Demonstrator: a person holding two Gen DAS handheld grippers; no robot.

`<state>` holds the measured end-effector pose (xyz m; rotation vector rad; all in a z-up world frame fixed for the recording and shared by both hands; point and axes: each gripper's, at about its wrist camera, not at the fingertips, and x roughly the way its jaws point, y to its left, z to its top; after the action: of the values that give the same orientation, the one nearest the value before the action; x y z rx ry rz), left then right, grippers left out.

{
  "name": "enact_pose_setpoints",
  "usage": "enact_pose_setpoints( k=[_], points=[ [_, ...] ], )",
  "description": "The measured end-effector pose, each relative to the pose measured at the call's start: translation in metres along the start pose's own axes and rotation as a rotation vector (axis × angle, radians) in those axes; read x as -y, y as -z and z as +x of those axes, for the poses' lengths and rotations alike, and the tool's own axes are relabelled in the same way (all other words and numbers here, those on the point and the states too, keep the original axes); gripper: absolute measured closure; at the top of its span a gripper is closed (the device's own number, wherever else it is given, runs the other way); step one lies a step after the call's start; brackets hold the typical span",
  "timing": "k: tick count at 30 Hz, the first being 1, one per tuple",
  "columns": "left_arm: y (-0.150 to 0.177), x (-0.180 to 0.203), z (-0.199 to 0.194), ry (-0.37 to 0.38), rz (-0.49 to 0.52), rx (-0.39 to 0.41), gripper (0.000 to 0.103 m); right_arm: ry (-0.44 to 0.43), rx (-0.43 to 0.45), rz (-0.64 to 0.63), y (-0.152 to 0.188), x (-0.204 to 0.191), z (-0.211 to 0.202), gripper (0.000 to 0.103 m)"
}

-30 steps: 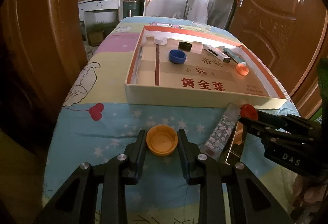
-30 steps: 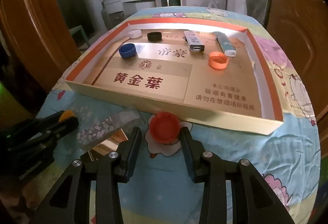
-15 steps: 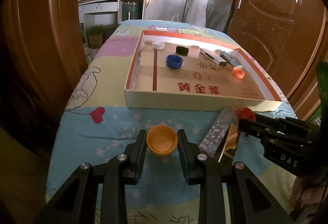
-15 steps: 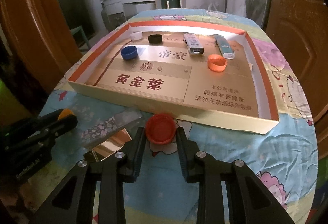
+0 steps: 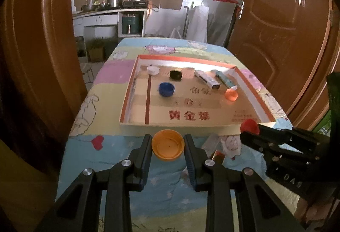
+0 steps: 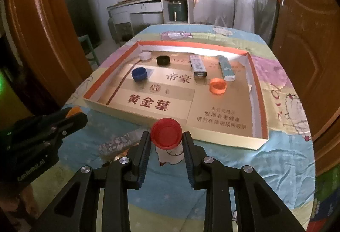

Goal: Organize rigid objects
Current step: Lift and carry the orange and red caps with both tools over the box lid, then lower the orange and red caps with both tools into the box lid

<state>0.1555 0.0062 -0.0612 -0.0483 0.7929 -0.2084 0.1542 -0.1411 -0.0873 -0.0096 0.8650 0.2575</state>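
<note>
Kitchen backdrop with wooden doors on both sides; cartoon-print cloth [image 6: 282, 159] covering the bench. Near the middle of the bench, a shallow cardboard tray [image 6: 258, 142] with an orange rim. Inside the tray: white cap [image 6: 145, 55] and black cap [image 6: 163, 60] by the far wall, blue cap [image 6: 139, 74] toward the left side, two slim boxes [image 6: 197, 66] near the far right corner, orange cap [image 6: 218, 86] just in front of them. Left gripper [image 5: 167, 148] clenched on a yellow-orange cap [image 5: 167, 144], open side up, held just short of the tray's near wall. Right gripper [image 6: 166, 136] clenched on a red cap [image 6: 166, 133], likewise at the near wall. Between the two grippers, on the cloth by the near edge, a patterned flat packet [image 6: 119, 142] and a shiny card [image 5: 217, 155], partly hidden.
</note>
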Motion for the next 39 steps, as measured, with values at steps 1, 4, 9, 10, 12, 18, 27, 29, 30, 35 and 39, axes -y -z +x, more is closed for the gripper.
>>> enact_pose_setpoints(
  k=[1, 4, 9, 10, 12, 18, 27, 29, 30, 35, 39],
  points=[
    [-0.003, 0.002, -0.002, 0.000, 0.003, 0.007, 0.073, 0.001, 0.003, -0.003, -0.001, -0.001, -0.002, 0.072],
    [-0.010, 0.006, -0.005, 0.000, 0.013, 0.018, 0.073, 0.003, 0.016, -0.009, -0.006, 0.000, -0.007, 0.072],
    [-0.024, 0.012, -0.009, 0.005, 0.025, 0.037, 0.073, 0.006, 0.042, -0.014, -0.017, 0.002, -0.018, 0.072],
    [-0.026, 0.013, -0.010, 0.006, 0.026, 0.041, 0.073, 0.004, 0.046, -0.013, -0.019, 0.002, -0.020, 0.072],
    [-0.033, 0.015, -0.012, 0.008, 0.029, 0.049, 0.073, 0.006, 0.056, -0.013, -0.024, 0.005, -0.024, 0.072],
    [-0.052, 0.025, -0.012, 0.018, 0.042, 0.062, 0.073, 0.016, 0.084, -0.023, -0.039, 0.011, -0.034, 0.072],
    [-0.083, 0.036, -0.006, 0.042, 0.043, 0.069, 0.073, 0.038, 0.116, -0.027, -0.061, 0.025, -0.042, 0.072],
    [-0.087, 0.039, -0.003, 0.044, 0.050, 0.069, 0.073, 0.042, 0.121, -0.020, -0.066, 0.029, -0.043, 0.072],
    [-0.090, 0.041, -0.001, 0.045, 0.053, 0.068, 0.073, 0.043, 0.122, -0.016, -0.069, 0.032, -0.042, 0.072],
    [-0.101, 0.048, 0.013, 0.053, 0.059, 0.056, 0.073, 0.057, 0.118, 0.008, -0.077, 0.048, -0.036, 0.072],
    [-0.107, 0.052, 0.026, 0.057, 0.068, 0.041, 0.073, 0.075, 0.109, 0.024, -0.082, 0.064, -0.028, 0.072]
  ],
)
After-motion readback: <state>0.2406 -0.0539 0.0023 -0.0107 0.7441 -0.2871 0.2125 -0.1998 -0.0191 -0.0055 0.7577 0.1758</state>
